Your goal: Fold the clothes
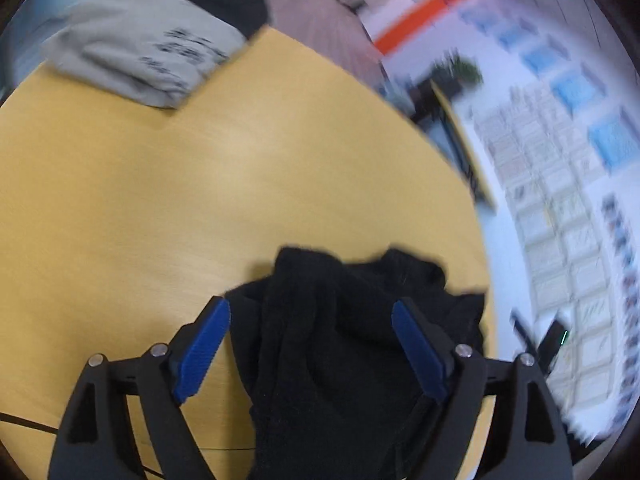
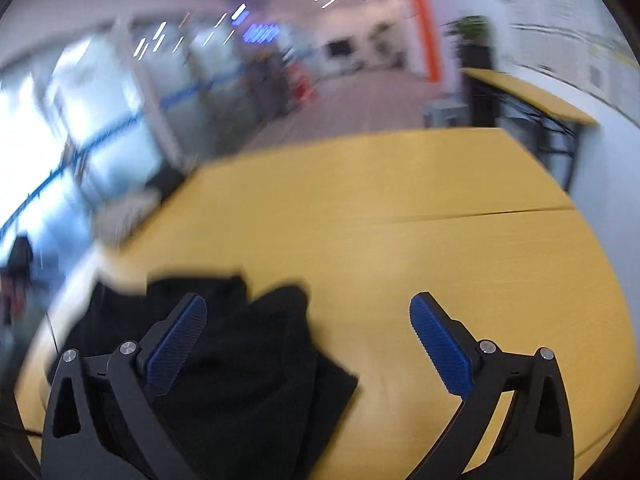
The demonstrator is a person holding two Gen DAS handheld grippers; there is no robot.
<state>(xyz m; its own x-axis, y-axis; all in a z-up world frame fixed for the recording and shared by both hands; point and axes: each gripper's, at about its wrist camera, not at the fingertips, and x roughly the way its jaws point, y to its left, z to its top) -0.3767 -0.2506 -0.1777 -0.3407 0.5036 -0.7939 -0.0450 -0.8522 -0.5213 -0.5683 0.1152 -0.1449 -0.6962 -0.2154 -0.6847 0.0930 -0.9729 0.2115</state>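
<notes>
A crumpled black garment [image 1: 340, 340] lies on the yellow wooden table [image 1: 160, 200] near its edge. My left gripper [image 1: 310, 344] is open, its blue-padded fingers on either side of the heap, just above it. In the right wrist view the same black garment [image 2: 248, 360] lies at the lower left. My right gripper [image 2: 308, 340] is open and empty; its left finger hangs over the cloth, its right finger over bare table [image 2: 440, 240]. Both views are motion-blurred.
A folded grey garment with dark print [image 1: 144, 52] rests on a black one [image 1: 236, 8] at the table's far left corner. The table edge runs close on the right of the black heap. A second yellow table [image 2: 532, 96] stands by the far wall.
</notes>
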